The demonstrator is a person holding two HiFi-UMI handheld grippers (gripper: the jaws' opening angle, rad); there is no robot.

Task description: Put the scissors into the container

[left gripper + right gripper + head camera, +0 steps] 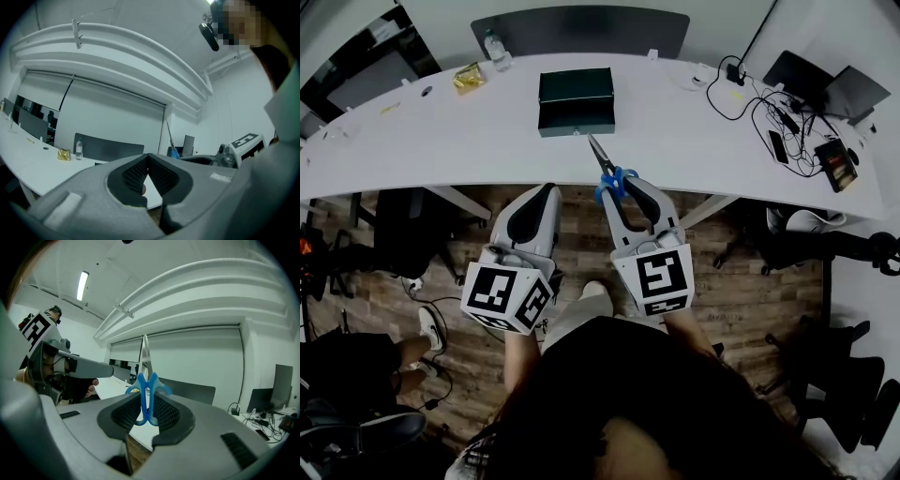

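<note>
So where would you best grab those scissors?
Take the scissors by the blue handles, from the handle end, as the right gripper does: the blades are shut, the loops sit pressed between its jaws, and the pointed tips face away, toward the container.

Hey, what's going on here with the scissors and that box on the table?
A person holds a gripper in each hand at the white curved table. The right gripper grips blue-handled metal scissors, blades pointing toward the dark rectangular open container on the table. The left gripper is shut and empty. The scissors aren't in the container yet.
</note>
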